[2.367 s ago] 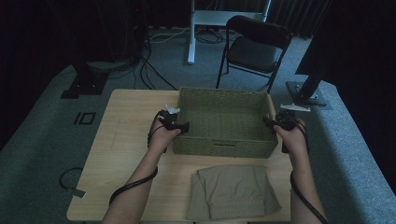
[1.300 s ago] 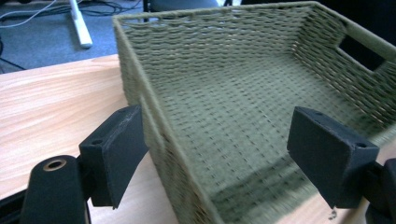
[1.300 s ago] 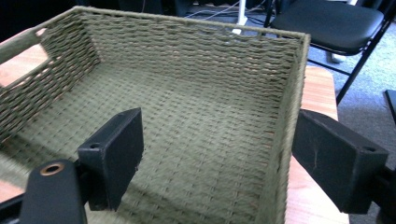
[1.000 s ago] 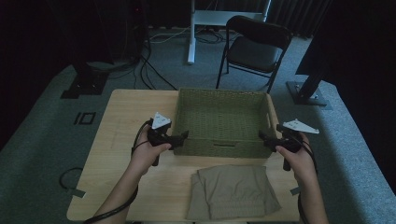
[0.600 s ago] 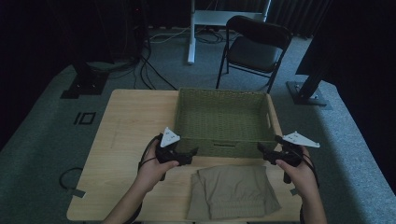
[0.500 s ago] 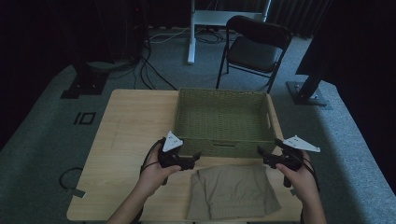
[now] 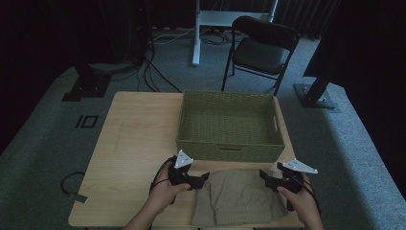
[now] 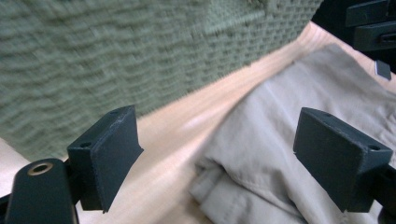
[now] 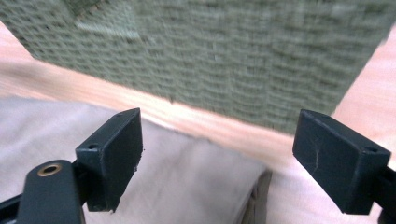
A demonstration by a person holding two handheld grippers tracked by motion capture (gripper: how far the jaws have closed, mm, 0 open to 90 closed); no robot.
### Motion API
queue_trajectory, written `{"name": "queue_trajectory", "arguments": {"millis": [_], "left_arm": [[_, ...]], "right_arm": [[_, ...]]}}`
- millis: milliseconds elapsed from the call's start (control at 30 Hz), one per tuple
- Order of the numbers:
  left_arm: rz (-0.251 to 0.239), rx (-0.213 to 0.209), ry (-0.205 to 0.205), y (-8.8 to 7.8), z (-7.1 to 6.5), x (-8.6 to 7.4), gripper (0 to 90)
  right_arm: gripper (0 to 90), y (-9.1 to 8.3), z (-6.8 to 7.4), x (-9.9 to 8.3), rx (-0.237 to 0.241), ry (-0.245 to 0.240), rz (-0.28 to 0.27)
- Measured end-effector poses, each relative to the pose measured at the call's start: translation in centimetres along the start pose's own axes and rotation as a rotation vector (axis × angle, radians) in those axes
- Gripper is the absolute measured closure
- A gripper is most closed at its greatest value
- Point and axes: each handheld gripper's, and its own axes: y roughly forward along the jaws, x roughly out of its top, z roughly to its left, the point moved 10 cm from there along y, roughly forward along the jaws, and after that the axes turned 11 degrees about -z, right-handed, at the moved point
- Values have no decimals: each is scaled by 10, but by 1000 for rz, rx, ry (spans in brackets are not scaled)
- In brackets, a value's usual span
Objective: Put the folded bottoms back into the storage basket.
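Folded khaki garment (image 7: 239, 199) is laid at the bottom centre of the high view, its far edge just short of the green woven basket (image 7: 229, 125), with a strip of bare table (image 7: 134, 129) between them. Left gripper (image 7: 203, 178) is positioned at the garment's upper-left corner, jaws wide apart and just opened further, nothing pinched. Right gripper (image 7: 264, 176) is positioned at the upper-right corner, jaws spread, nothing gripped. Open tabletop is left at frame left.
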Motion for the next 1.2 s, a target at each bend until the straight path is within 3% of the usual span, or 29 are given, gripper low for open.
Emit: {"name": "queue_trajectory", "arguments": {"millis": [133, 500, 667, 800, 933, 1100, 1200], "left_arm": [[19, -11, -27, 5, -4, -14, 154], [85, -43, -33, 23, -21, -45, 154], [106, -37, -15, 32, -23, -55, 154], [100, -27, 20, 36, -24, -55, 152], [96, -11, 47, 39, -24, -56, 150], [87, 5, 22, 44, -25, -53, 151], [104, 22, 79, 48, -25, -53, 162]], "right_arm": [[151, 3, -2, -14, -7, -6, 37], [151, 3, 0, -41, -5, -2, 96], [169, 3, 5, -56, 9, -34, 156], [172, 2, 6, -58, 9, -35, 170], [172, 3, 6, -58, 1, -59, 178], [188, 3, 6, -59, -22, -58, 136], [227, 2, 7, -60, -26, -72, 113]]}}
